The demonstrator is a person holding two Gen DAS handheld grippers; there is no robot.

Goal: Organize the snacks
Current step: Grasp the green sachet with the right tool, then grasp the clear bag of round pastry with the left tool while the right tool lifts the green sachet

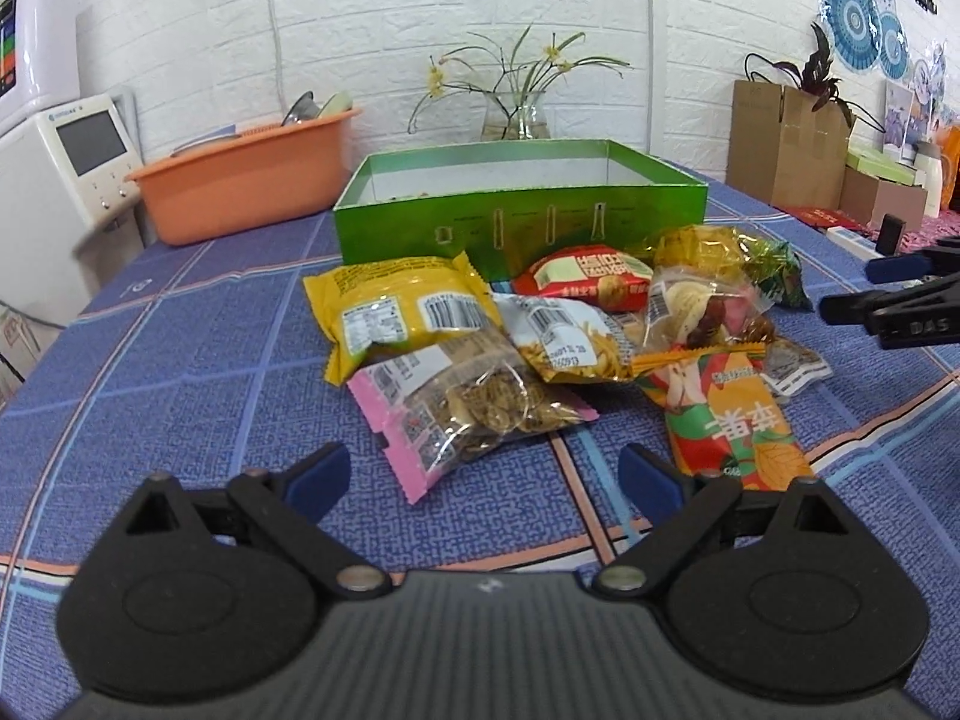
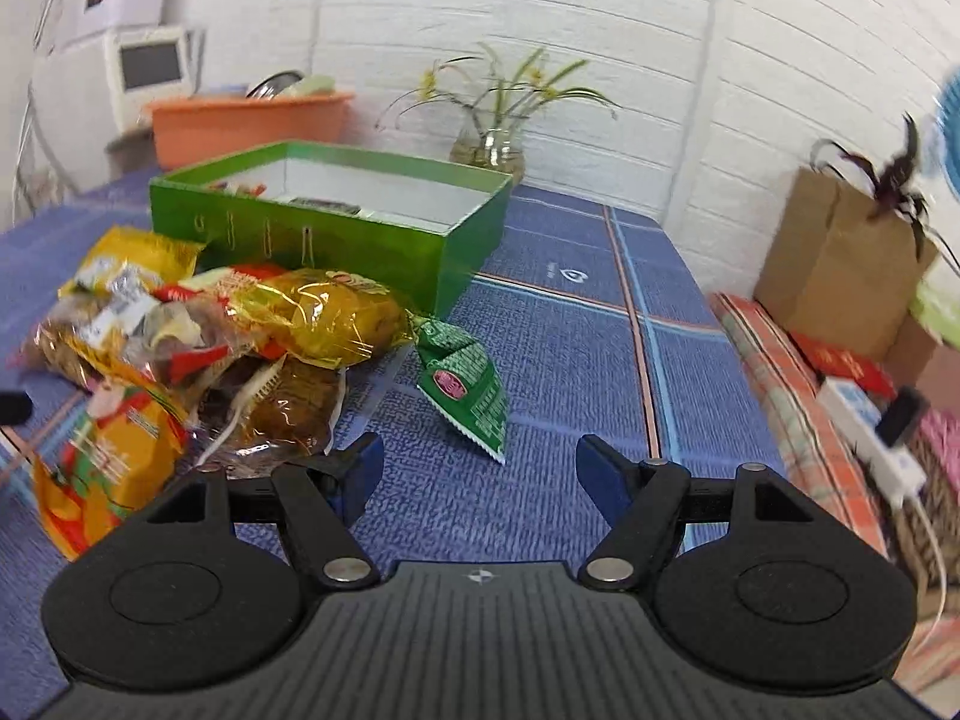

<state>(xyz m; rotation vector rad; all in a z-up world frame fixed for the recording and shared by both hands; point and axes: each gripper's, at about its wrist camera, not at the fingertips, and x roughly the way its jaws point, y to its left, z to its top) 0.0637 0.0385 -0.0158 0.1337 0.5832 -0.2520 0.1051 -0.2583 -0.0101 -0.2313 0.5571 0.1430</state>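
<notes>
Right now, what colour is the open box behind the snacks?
Green outside, white inside; the box shows best in the left wrist view.

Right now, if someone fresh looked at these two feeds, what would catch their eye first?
The bright green box standing open on the blue checked tablecloth, and the heap of snack packets piled against its near wall. A small green sachet lies apart at the heap's right edge. Both the left gripper and the right gripper hang open and empty just short of the pile.
</notes>
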